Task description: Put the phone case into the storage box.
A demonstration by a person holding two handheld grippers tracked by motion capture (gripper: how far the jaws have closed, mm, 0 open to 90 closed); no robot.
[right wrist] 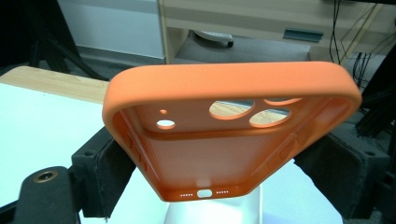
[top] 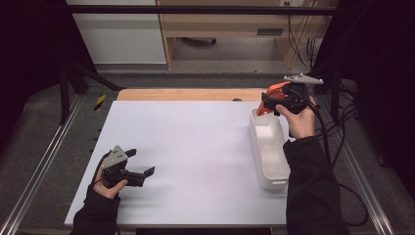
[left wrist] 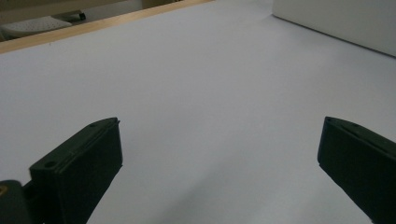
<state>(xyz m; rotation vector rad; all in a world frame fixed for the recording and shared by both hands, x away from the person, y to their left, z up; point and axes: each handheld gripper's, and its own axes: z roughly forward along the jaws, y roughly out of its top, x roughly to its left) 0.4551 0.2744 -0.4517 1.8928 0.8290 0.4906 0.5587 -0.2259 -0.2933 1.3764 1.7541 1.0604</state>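
Observation:
An orange phone case [right wrist: 229, 135], with its open inside and camera holes facing the right gripper view's camera, is clamped by its long sides between the jaws of my right gripper [right wrist: 229, 163]. In the high view that right gripper [top: 266, 105] holds the orange phone case [top: 270, 98] in the air above the far end of a long white bin [top: 269, 152]. My left gripper [top: 142, 164] rests low over the white table sheet [top: 186, 152] at the near left, jaws wide apart with nothing between them. The left gripper [left wrist: 219, 158] faces bare sheet, with the white bin [left wrist: 341, 21] at the upper right.
A bare wooden strip [top: 188, 94] borders the sheet's far edge. Metal rails [top: 41, 161] run along both sides of the table. Cables [top: 342, 161] trail off the right gripper. Wooden furniture [top: 244, 24] and a dark frame stand beyond the table.

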